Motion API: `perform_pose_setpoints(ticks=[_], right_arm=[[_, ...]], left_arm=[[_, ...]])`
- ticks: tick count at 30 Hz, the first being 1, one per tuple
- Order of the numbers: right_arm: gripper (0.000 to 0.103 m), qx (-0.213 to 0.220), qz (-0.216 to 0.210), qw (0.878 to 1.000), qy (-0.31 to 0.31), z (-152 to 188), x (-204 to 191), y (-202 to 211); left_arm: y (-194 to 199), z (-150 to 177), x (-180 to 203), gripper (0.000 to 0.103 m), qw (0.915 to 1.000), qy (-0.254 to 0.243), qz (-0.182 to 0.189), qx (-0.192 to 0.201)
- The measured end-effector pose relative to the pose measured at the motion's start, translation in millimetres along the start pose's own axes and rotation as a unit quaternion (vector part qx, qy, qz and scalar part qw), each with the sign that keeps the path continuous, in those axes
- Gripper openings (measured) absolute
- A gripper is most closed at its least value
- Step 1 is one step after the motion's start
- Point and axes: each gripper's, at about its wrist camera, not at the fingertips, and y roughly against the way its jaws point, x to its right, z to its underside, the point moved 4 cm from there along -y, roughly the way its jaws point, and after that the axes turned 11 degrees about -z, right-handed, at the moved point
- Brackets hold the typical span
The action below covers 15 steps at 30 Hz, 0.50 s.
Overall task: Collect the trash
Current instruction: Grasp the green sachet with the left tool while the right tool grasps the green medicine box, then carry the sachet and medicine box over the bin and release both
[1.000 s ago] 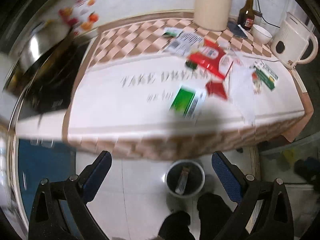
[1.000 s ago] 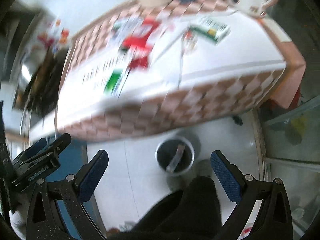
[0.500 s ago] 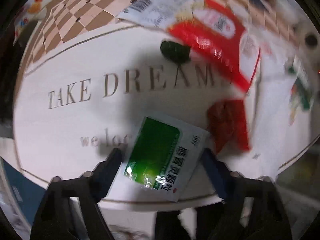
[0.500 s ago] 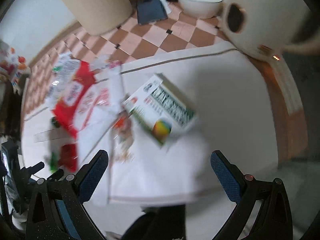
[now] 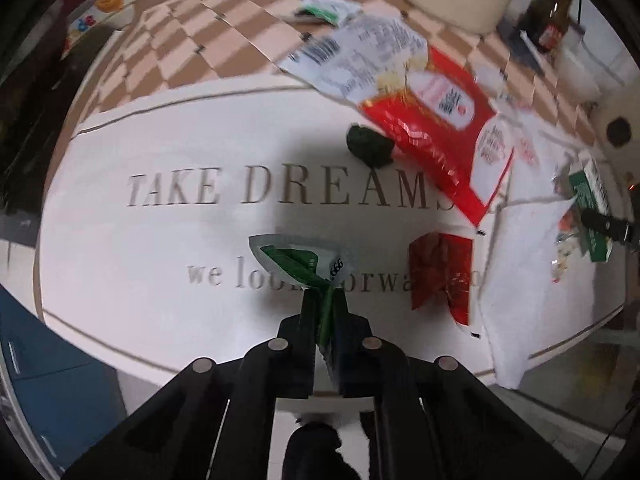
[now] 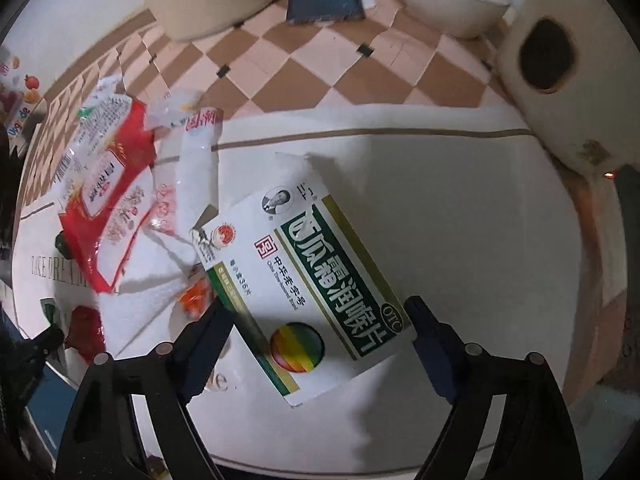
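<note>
Since half a second ago our left gripper (image 5: 324, 312) has clamped the green sachet (image 5: 304, 260) — thin foil could slip; our right gripper (image 6: 316, 332) straddles the medicine box (image 6: 304, 276), jaws wide.

Tablecloth (image 5: 120, 152), white w/ checked border, ahead of left gripper; blue cabinet (image 5: 52, 380) below-left; white wall (image 6: 80, 4) beyond.

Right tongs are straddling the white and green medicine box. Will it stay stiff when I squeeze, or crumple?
The medicine box is probably light, thin card, so it may buckle under a hard squeeze. An end flap looks torn open, weakening it. The right tongs are open around it.
</note>
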Motion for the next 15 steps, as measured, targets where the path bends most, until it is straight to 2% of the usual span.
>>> perform_pose_setpoints(ticks=[7, 12, 15], right_arm=[[0.083, 0.065, -0.013, 0.997, -0.025, 35, -28, 55], [0.082, 0.105, -0.039, 0.993, -0.044, 101, -74, 94], [0.082, 0.119, -0.048, 0.991, -0.047, 152, -102, 108]], left_arm=[[56, 27, -30, 0.004, 0.9969, 0.016, -0.016, 0.075], [89, 70, -49, 0.004, 0.9909, 0.016, -0.032, 0.13], [93, 96, -53, 0.004, 0.9893, 0.007, -0.022, 0.144]])
